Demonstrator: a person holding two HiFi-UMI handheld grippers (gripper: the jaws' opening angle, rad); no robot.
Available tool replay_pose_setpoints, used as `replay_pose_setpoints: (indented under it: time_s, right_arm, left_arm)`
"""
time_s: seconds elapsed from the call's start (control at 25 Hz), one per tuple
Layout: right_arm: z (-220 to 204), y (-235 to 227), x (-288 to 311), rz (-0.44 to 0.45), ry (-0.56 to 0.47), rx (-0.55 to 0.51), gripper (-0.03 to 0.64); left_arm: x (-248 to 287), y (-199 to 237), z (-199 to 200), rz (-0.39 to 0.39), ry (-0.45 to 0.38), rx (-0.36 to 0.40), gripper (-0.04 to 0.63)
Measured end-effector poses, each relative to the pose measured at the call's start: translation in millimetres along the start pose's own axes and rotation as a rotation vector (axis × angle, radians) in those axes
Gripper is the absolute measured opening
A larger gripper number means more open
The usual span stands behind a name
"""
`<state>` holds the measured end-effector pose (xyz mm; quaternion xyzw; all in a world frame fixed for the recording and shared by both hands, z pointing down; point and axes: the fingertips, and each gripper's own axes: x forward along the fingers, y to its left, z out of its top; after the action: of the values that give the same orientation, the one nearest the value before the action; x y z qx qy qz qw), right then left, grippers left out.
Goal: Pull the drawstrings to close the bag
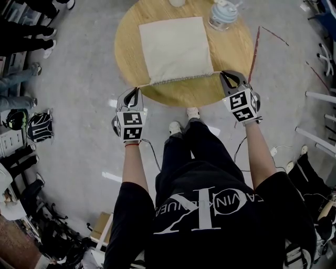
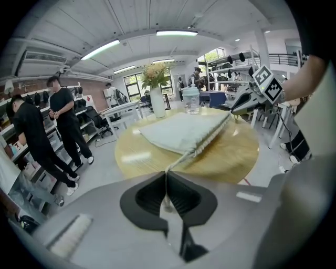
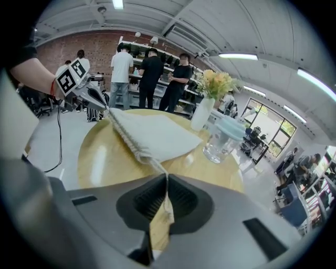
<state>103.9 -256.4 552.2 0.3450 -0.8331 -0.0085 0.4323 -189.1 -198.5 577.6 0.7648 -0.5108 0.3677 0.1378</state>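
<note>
With both hands at the near edge of the round wooden counter [image 1: 233,50], the left gripper [image 1: 137,90] sits just off the rim on the left. Its own view shows the left gripper [image 2: 167,176] with jaws clenched on the left drawstring [image 2: 181,160], a thin pale cord pinched between the pads. From above, that cord [image 1: 144,85] runs straight from the jaws to the bag's near-left corner. The bag [image 1: 176,48], off-white cloth, lies flat mid-counter with its mouth toward the person. The mouth edge [image 1: 181,79] is ruched into fine gathers along its whole width, less so at the corners. The rest of the bag looks flat; can't tell if anything is inside. The right drawstring [image 1: 216,72] leaves the near-right corner and goes straight into the right gripper [image 1: 224,75], which hangs over the counter's right rim. In its own view the right gripper [image 3: 167,178] is clamped on that cord [image 3: 157,167], pads together around it. The two grippers are well apart, one on each side of the mouth, cords in line with the gathered edge. A clear jar with a pale blue lid [image 1: 223,14] stands at far right, just beside the bag's far-right corner. A white vase of flowers [image 3: 202,113] is at the counter's far edge.
</note>
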Motion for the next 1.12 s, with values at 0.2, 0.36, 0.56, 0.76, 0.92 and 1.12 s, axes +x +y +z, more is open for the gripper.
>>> replay_pose_setpoints:
  time_s: [0.2, 0.36, 0.56, 0.76, 0.92, 1.12]
  right_arm:
    - [-0.3, -6.1, -0.9, -0.012, 0.001, 0.003, 0.025]
    - [2.7, -8.4, -2.4, -0.022, -0.002, 0.003, 0.025]
    - [6.8, -12.7, -6.7, -0.04, -0.012, 0.003, 0.025]
    - [10.7, -20.1, -9.0, -0.055, -0.032, 0.028, 0.025]
    - [15.5, -25.9, -13.3, -0.068, -0.036, 0.017, 0.025]
    - [24.3, -33.4, -18.4, -0.093, -0.044, -0.01, 0.025]
  left_arm:
    - [-1.9, 5.3, 1.7, 0.003, -0.009, -0.021, 0.017]
    - [-4.5, 7.4, 2.3, 0.0, -0.011, -0.026, 0.017]
    - [-13.0, 13.7, 15.1, -0.005, -0.04, -0.02, 0.017]
    - [-14.6, 18.6, 22.0, -0.003, -0.05, -0.014, 0.017]
    - [-18.5, 22.3, 25.6, -0.001, -0.06, -0.019, 0.017]
    - [-21.7, 28.2, 33.6, 0.01, -0.076, -0.022, 0.015]
